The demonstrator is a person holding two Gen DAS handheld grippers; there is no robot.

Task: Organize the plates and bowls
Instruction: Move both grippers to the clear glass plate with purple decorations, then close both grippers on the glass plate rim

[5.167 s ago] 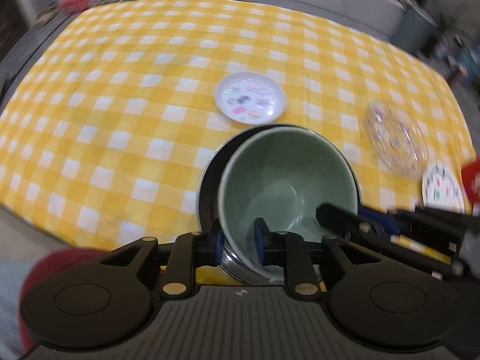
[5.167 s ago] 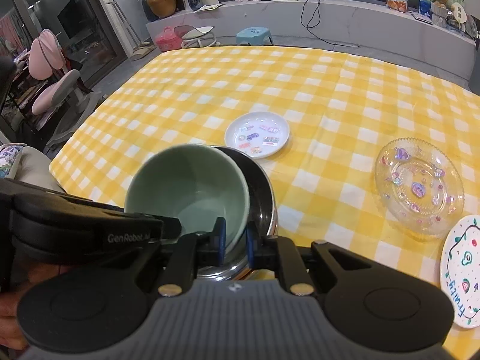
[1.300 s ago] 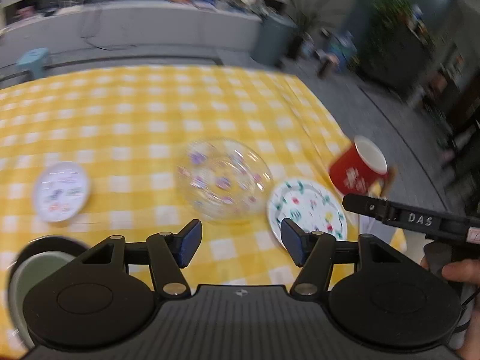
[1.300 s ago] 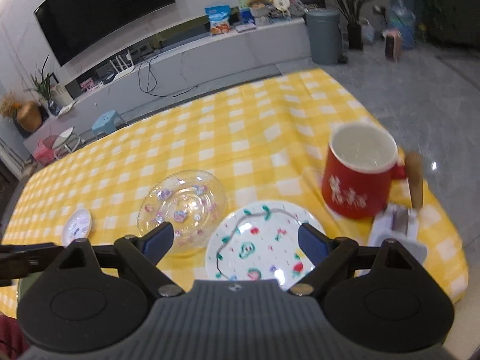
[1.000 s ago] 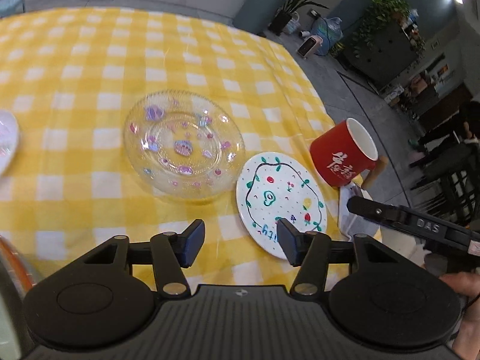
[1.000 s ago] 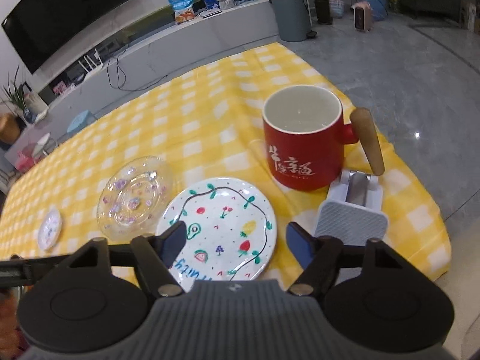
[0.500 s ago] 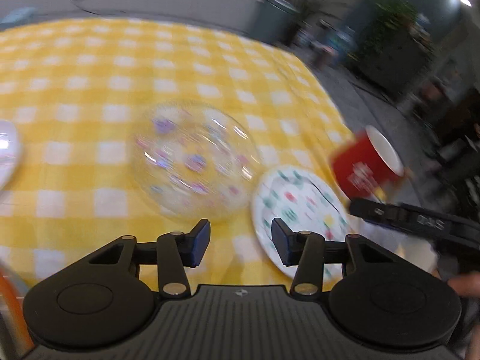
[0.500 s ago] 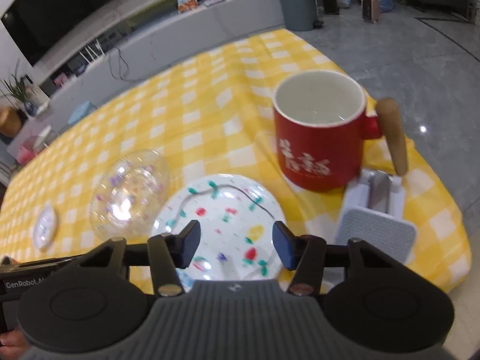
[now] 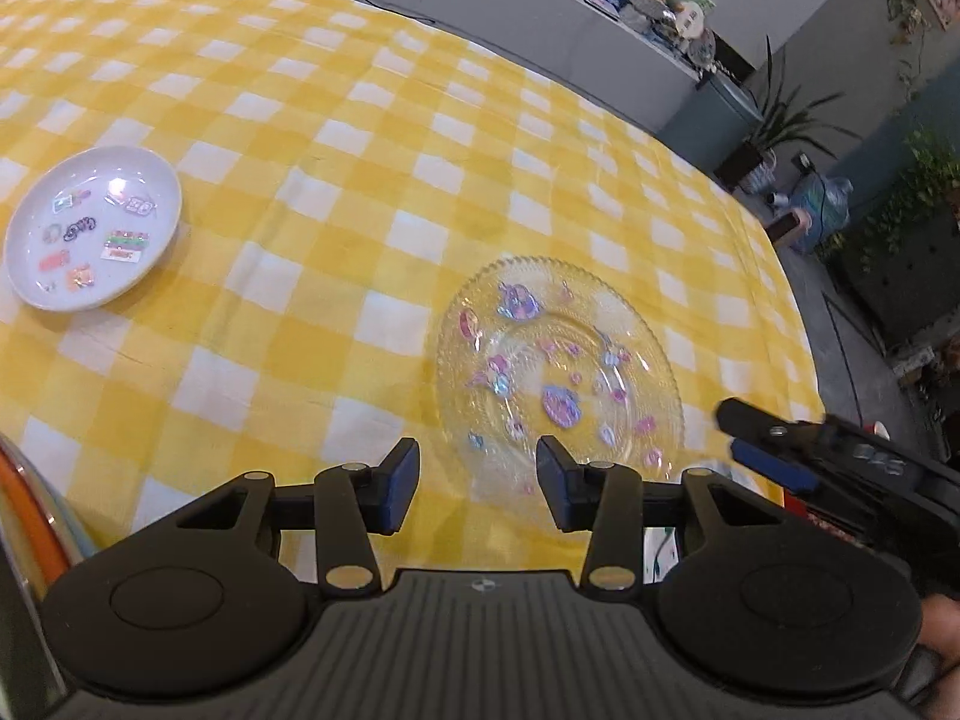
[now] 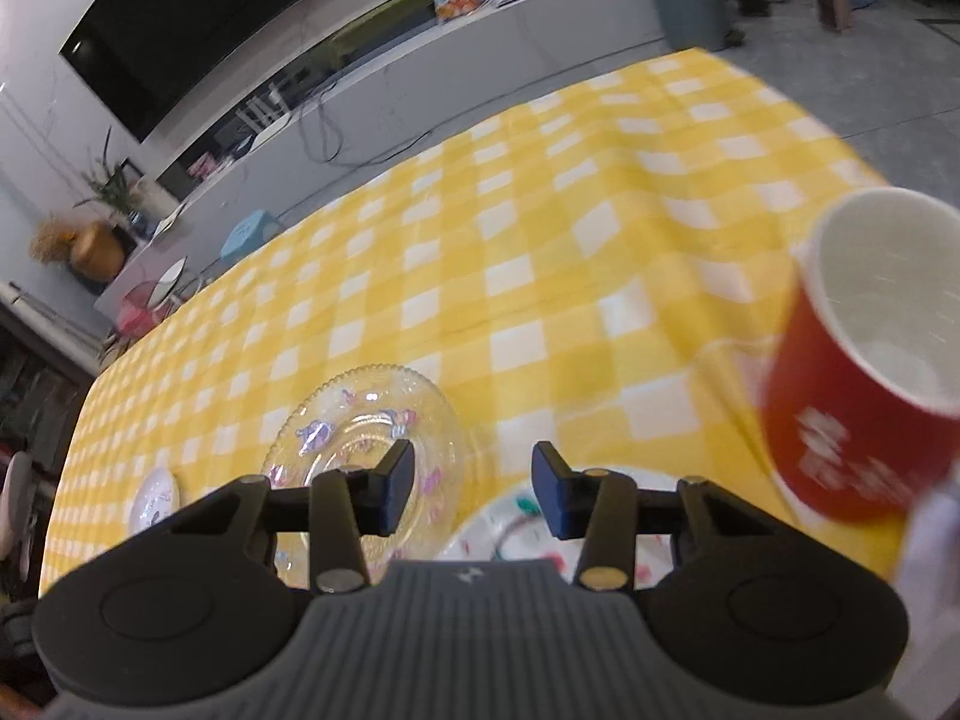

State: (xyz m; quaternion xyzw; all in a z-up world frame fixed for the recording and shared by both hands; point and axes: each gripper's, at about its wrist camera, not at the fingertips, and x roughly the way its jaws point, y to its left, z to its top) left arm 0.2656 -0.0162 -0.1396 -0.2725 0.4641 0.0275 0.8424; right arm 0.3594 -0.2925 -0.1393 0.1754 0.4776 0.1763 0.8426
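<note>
Now, by item:
Clear glass plate with pink and purple stickers (image 9: pixel 561 369): lies flat on the yellow-and-white checked tablecloth (image 9: pixel 336 192), toward the table's right edge and near its front edge as the left wrist view shows it.
White round plate painted with coloured fruit (image 10: pixel 522 525): just beside the glass plate on its right in the right wrist view, mostly hidden behind the gripper body; whether the two rims touch cannot be told.
Small white dish with colourful stickers (image 9: pixel 93 225): well apart from the glass plate, toward the cloth's left edge.
Left gripper (image 9: pixel 477 474): hovers over the near rim of the glass plate, jaws apart and just been closing, nothing pressed between the pads; the rim shows through the gap.
Right gripper (image 10: pixel 474 483): over the gap between the glass plate and the painted plate, jaws apart and just been closing, nothing gripped; seen from the left wrist view it reaches in from the right.
Red mug with white inside (image 10: pixel 864 360): blurred, near the cloth's right edge, beyond the painted plate.
Stacked dishes with an orange rim (image 9: pixel 36 516): only a sliver shows at the left edge of the left wrist view.
</note>
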